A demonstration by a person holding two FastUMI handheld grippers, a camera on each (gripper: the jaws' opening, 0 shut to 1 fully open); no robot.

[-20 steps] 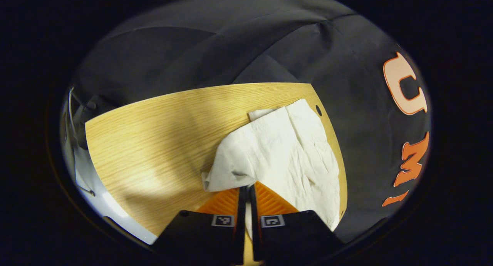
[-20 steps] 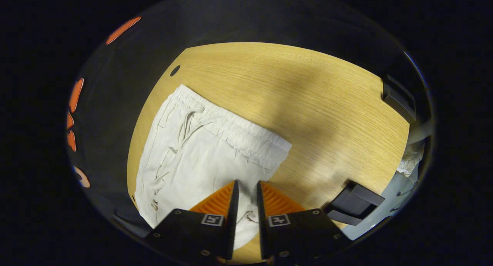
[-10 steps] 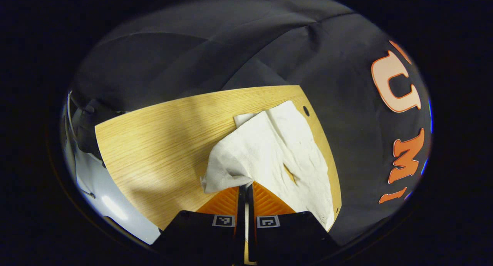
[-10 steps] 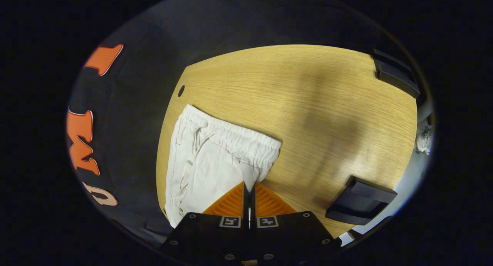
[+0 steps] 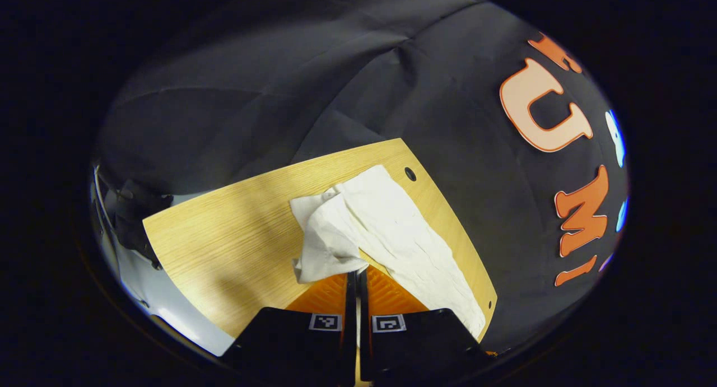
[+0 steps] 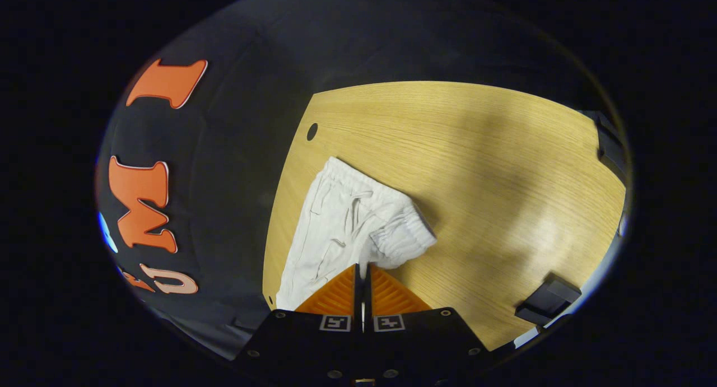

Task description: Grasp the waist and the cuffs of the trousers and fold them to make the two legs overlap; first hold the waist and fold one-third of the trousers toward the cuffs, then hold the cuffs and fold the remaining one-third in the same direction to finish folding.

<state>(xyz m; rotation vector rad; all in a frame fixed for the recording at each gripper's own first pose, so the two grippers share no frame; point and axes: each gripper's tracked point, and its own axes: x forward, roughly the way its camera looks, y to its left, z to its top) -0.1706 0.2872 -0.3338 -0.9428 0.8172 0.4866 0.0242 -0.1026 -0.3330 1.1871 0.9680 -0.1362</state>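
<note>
We are looking along the left gripper [image 5: 357, 272] in the left gripper view, and its jaws are pressing together on a corner of the white trousers [image 5: 386, 230], which are lying on the wooden desk [image 5: 235, 236] near its far corner. The pinched corner is rising off the wood and folding over, while the rest of the cloth is trailing flat along the desk's right edge. A small dark hole [image 5: 410, 173] is showing in the desk just beyond the cloth.

In the right gripper view we are seeing the right gripper [image 6: 363, 269] with its jaws likewise closed, gripping the trousers [image 6: 347, 224] at the elastic waist [image 6: 406, 236]. The waistband is bunching and curling up at the held end, and the drawstring is lying across the fabric. The trousers are sitting near the desk's [image 6: 493, 168] left edge, just below the same hole [image 6: 312, 131]. A dark object [image 6: 549, 306] is standing at the desk's lower right edge, well apart from the cloth.
</note>
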